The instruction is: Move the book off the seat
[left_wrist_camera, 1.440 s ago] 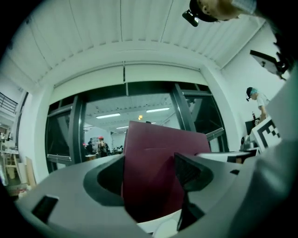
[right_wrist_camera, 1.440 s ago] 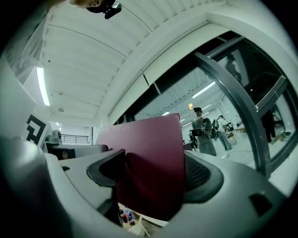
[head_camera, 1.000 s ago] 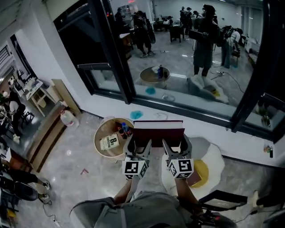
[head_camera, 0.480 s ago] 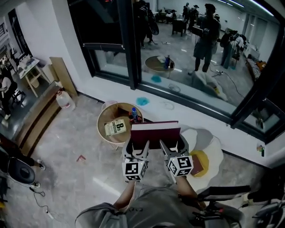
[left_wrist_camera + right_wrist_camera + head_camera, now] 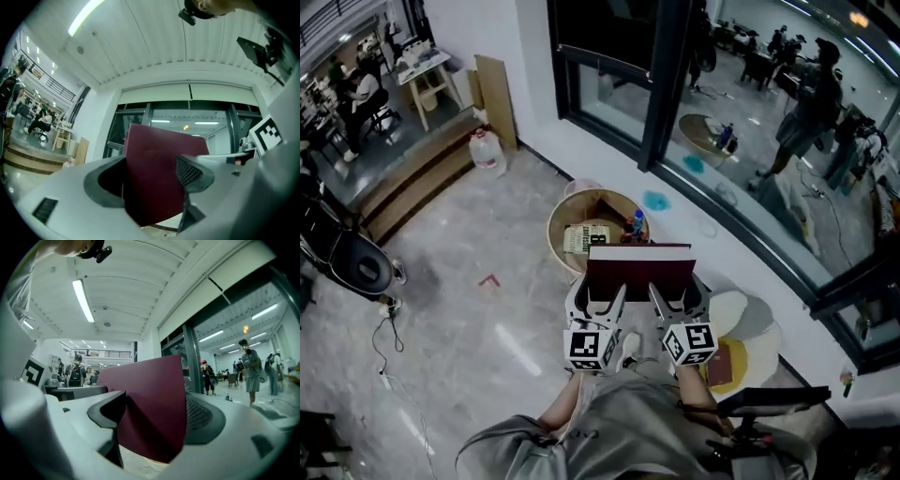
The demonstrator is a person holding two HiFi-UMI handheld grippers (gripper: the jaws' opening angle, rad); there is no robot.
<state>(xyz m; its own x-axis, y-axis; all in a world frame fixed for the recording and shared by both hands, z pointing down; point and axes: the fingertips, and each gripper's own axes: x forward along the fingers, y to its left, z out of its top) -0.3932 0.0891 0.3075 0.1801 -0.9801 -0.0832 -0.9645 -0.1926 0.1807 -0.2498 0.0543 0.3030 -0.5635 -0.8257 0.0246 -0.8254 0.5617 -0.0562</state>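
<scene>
Both grippers are closed on the book. The left gripper point(image 5: 596, 300) and right gripper point(image 5: 675, 300) sit side by side at the middle of the head view, markers towards me. In each gripper view, a maroon cover fills the gap between jaws set wide, with the pads pressing against it.

The book point(image 5: 639, 270) hangs in the air at 12 o'clock from the grippers, touching nothing else. Its maroon face is turned up to the head camera, and a pale strip of page edges runs along its far side.

A white and yellow cushion point(image 5: 761, 328) lies on the floor at 4 o'clock from the book. I take it for the seat, though I cannot be sure. The book is apart from it and well above the floor.

A round table point(image 5: 555, 225) stands at 11 o'clock from the book, carrying a printed card point(image 5: 581, 239) and a bottle point(image 5: 636, 223). From above, the book's far edge overlaps the table's near rim, but I cannot tell how high it is above it.

By my reading, the pick-up is done and the book is already off the seat. What remains is to choose a resting place, lower the book flat onto it and open both grippers. The task names no such place. The table is the nearest surface, though part of it is taken up.
</scene>
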